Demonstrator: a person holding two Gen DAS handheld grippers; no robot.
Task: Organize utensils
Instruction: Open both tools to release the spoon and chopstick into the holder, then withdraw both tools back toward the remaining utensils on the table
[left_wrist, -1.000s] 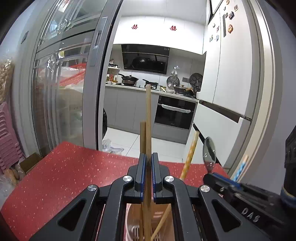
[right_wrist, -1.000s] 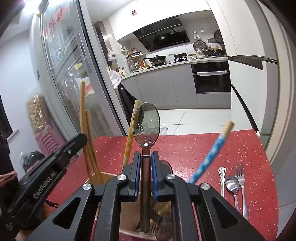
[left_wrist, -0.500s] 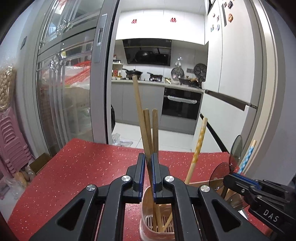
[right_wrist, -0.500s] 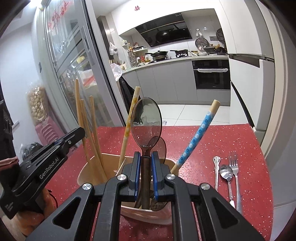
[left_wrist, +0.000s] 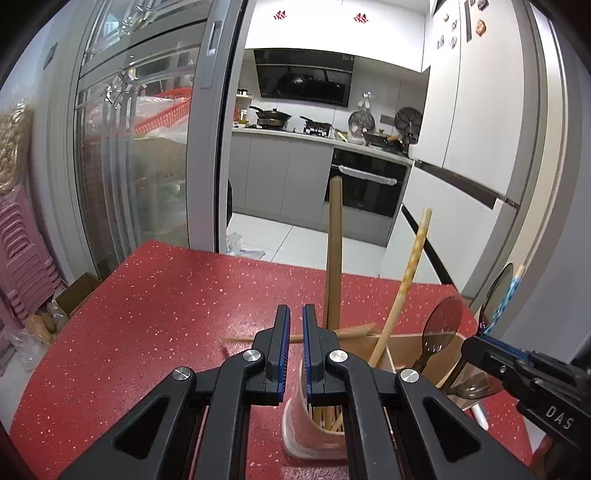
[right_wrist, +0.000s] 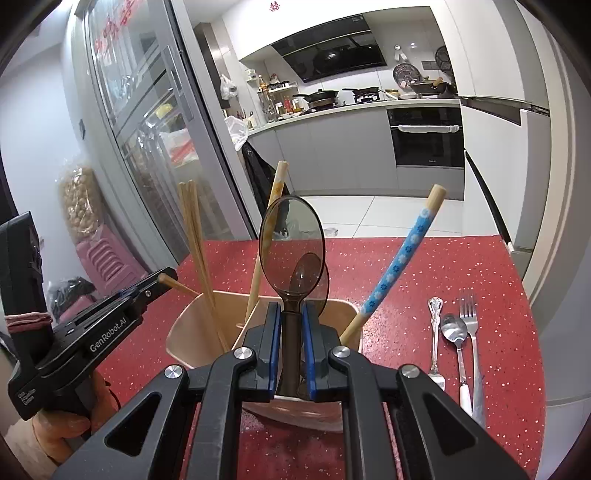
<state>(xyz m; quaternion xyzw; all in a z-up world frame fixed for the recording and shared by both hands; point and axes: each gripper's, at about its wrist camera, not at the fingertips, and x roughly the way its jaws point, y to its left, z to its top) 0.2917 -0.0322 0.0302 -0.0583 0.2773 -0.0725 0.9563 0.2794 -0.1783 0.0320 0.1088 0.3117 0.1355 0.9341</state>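
Observation:
My right gripper (right_wrist: 291, 308) is shut on the handle of a dark see-through spoon (right_wrist: 291, 243). The spoon's bowl points up and its handle reaches down into the beige utensil holder (right_wrist: 184, 328). A second dark spoon (right_wrist: 312, 273) stands just behind it. My left gripper (left_wrist: 293, 312) hovers over the holder's (left_wrist: 295, 439) left end, jaws close together with nothing in the gap. Tall wooden chopsticks (left_wrist: 334, 251) stand in the holder. One chopstick (left_wrist: 351, 331) lies crosswise at the rim under the left fingertips; I cannot tell whether it touches them. Yellow-patterned (right_wrist: 275, 192) and blue-patterned (right_wrist: 402, 254) chopsticks lean in the holder.
A knife (right_wrist: 435, 332), a spoon (right_wrist: 455, 330) and a fork (right_wrist: 468, 317) lie side by side on the red speckled table (right_wrist: 406, 406), right of the holder. A hand (right_wrist: 62, 424) grips the left gripper's handle. A glass sliding door (left_wrist: 147, 166) and pink stools (left_wrist: 22, 251) stand beyond the table's left side.
The chopsticks that stood between the left jaws are out of the gap and stand in the holder, and one has dropped across the rim. The holder sits fuller in both views.

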